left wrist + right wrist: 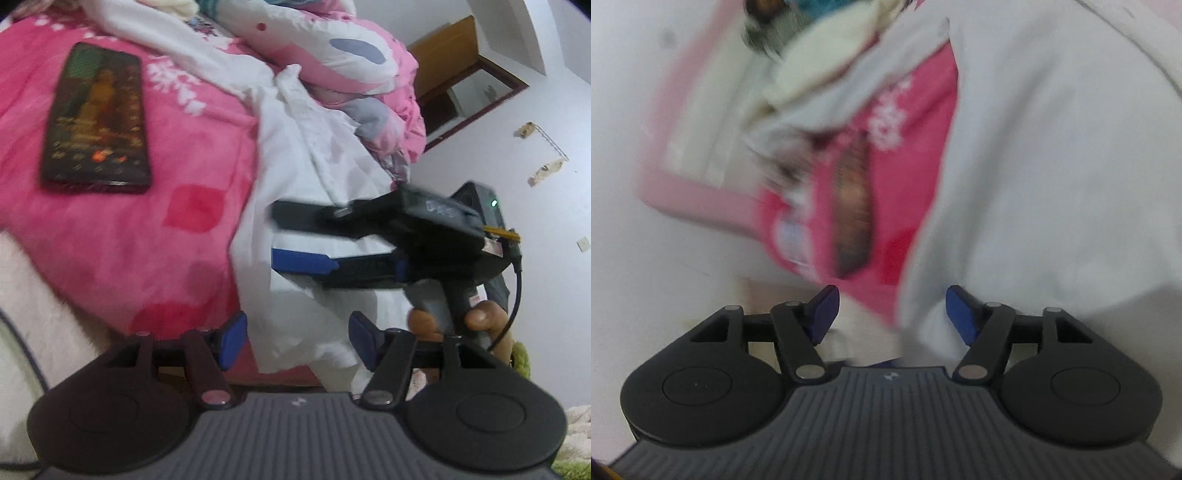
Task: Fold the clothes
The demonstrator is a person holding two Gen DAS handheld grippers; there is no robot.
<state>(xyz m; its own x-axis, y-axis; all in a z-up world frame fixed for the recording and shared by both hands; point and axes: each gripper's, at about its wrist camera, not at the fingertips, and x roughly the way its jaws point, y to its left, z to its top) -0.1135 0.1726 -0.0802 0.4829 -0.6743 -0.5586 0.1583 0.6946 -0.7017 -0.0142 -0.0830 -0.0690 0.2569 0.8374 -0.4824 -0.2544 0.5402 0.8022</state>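
A white garment (pixel 306 177) lies spread over the pink bed cover and hangs off the bed's near edge. My left gripper (pixel 297 341) is open, with the garment's hanging lower edge between its blue pads. My right gripper (pixel 275 236) shows in the left wrist view, open, fingers pointing left over the garment. In the blurred right wrist view my right gripper (pixel 892 314) is open, with the white garment (pixel 1052 184) ahead and to the right; a fold of it lies by the right pad.
A phone with a lit screen (pixel 98 118) lies on the pink bed cover (pixel 122 236); it also shows in the right wrist view (pixel 853 210). A pink and white quilt (pixel 332 62) is bunched at the back. A white wall (pixel 554 147) stands to the right.
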